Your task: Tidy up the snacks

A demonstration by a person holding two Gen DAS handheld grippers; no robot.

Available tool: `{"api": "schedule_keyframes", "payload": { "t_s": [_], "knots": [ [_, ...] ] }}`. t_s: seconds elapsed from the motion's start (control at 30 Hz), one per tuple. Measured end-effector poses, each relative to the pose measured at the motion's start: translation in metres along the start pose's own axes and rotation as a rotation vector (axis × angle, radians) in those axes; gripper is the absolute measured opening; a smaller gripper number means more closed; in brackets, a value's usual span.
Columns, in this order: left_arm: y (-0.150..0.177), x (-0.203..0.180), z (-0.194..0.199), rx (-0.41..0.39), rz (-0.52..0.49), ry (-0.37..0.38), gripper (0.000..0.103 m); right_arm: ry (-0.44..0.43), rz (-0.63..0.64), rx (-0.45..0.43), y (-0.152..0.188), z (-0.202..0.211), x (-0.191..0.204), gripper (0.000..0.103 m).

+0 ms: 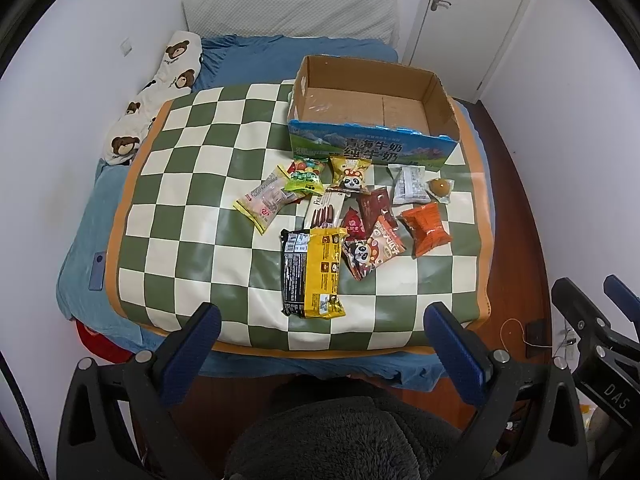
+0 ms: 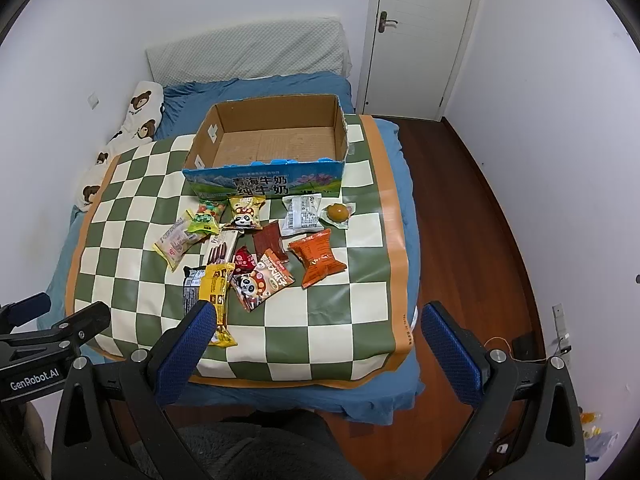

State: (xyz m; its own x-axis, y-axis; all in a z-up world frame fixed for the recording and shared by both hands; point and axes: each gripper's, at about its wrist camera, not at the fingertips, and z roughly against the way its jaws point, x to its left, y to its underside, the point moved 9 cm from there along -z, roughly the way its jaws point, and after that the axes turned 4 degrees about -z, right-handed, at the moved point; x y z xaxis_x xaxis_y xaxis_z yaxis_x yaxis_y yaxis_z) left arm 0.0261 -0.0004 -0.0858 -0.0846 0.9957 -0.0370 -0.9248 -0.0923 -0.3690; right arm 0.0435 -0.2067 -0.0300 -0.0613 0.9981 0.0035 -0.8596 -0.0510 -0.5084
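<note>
Several snack packets lie in a loose pile on the green-and-cream checkered mat (image 1: 192, 184) (image 2: 348, 320). Among them are a long yellow-and-black packet (image 1: 312, 272) (image 2: 208, 284), an orange packet (image 1: 426, 230) (image 2: 318, 258), panda packets (image 1: 372, 254) (image 2: 260, 284) and a white packet (image 1: 410, 184) (image 2: 301, 215). An open, empty cardboard box (image 1: 360, 100) (image 2: 276, 140) stands behind them. My left gripper (image 1: 324, 344) is open and empty, held back over the mat's near edge. My right gripper (image 2: 316, 344) is open and empty too, near the mat's front edge.
The mat lies on a bed with blue bedding (image 1: 88, 240) (image 2: 380, 392). A bear-print pillow (image 1: 160, 92) (image 2: 128, 136) lies along the left wall. A white door (image 2: 420, 36) stands at the back right. Wooden floor (image 2: 472, 220) runs along the right.
</note>
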Motion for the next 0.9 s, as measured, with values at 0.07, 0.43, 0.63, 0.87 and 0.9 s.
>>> {"api": "schedule_keyframes", "payload": {
  "t_s": [0.07, 0.43, 0.63, 0.87, 0.9],
  "knots": [
    [-0.003, -0.001, 0.009, 0.002, -0.005, 0.003, 0.103, -0.002, -0.005, 0.001, 0.000, 0.002, -0.001, 0.103],
    [-0.007, -0.005, 0.012, -0.003, -0.011, 0.006, 0.103, -0.010, -0.013, -0.005, -0.003, 0.006, 0.000, 0.103],
    [-0.007, -0.005, 0.014, -0.005, -0.008, 0.008, 0.103, -0.013, -0.017, -0.009, -0.003, 0.009, 0.001, 0.103],
    [-0.010, -0.006, 0.015, -0.009, -0.009, 0.008, 0.103, -0.017, -0.019, -0.010, -0.005, 0.011, 0.003, 0.103],
    [-0.011, -0.006, 0.016, -0.010, -0.007, 0.009, 0.103, -0.017, -0.019, -0.011, -0.006, 0.011, 0.003, 0.103]
  ]
}}
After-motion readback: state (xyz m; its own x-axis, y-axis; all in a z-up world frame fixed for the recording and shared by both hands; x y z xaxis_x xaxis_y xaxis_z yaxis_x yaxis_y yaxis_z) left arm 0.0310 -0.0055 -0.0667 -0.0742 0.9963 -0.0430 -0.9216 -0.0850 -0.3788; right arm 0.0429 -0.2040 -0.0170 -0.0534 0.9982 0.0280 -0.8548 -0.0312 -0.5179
